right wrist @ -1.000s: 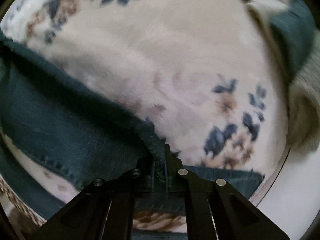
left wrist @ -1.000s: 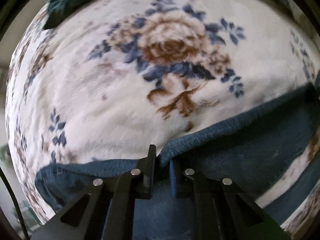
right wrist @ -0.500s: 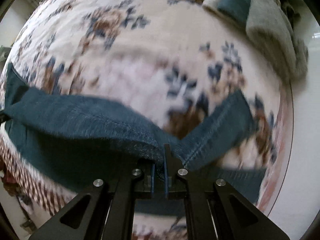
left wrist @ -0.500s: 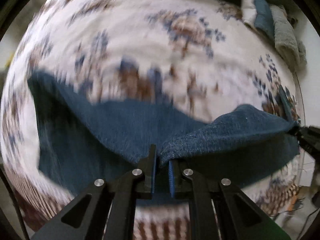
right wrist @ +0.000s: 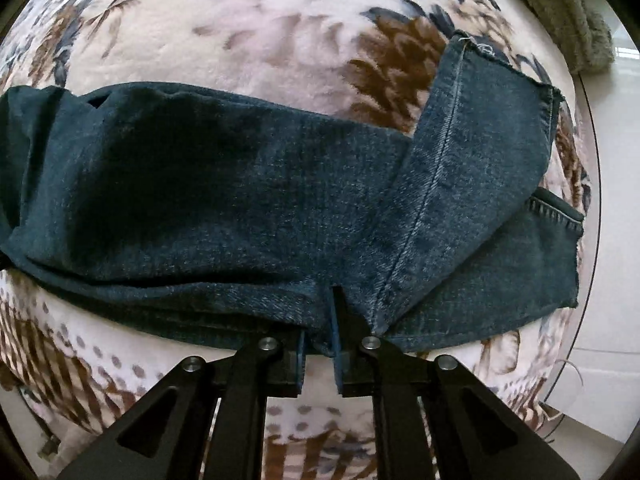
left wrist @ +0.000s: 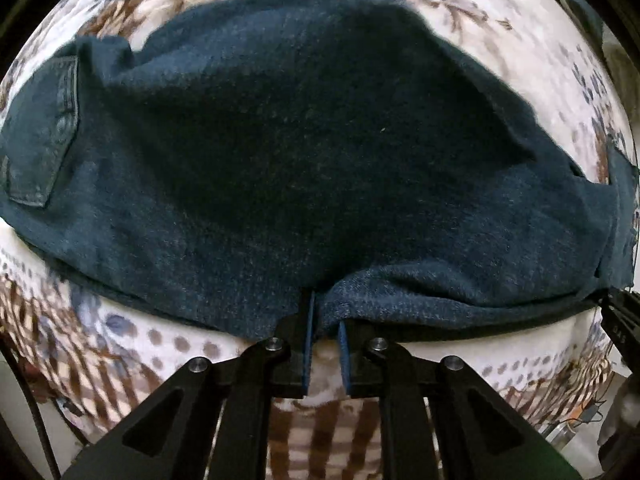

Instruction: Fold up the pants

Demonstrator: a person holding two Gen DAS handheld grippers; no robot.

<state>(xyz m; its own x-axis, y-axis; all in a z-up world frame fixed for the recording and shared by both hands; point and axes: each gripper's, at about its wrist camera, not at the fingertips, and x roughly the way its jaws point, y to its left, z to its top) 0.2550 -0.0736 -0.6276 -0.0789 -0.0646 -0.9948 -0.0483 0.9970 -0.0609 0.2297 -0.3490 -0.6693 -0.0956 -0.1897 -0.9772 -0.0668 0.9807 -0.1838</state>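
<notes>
Dark blue denim pants (left wrist: 304, 152) lie spread on a floral blanket (left wrist: 560, 52), with a back pocket (left wrist: 44, 128) at the left. My left gripper (left wrist: 324, 326) is shut on the pants' near edge. In the right wrist view the pants (right wrist: 240, 192) lie folded lengthwise, and a leg end with a raw hem (right wrist: 500, 128) is turned up to the right. My right gripper (right wrist: 320, 320) is shut on the near edge of the denim. The right gripper's tip also shows in the left wrist view (left wrist: 622, 320).
The cream, blue and brown floral blanket (right wrist: 240, 32) covers the surface, with a patterned border (right wrist: 64, 352) near me. A grey towel (right wrist: 560, 4) lies at the far right. White tiled floor (right wrist: 616, 280) lies beyond the blanket's right edge.
Both grippers have pulled the gripped denim edge back toward me and lowered it. The pants now lie folded over, covering much of the blanket in front.
</notes>
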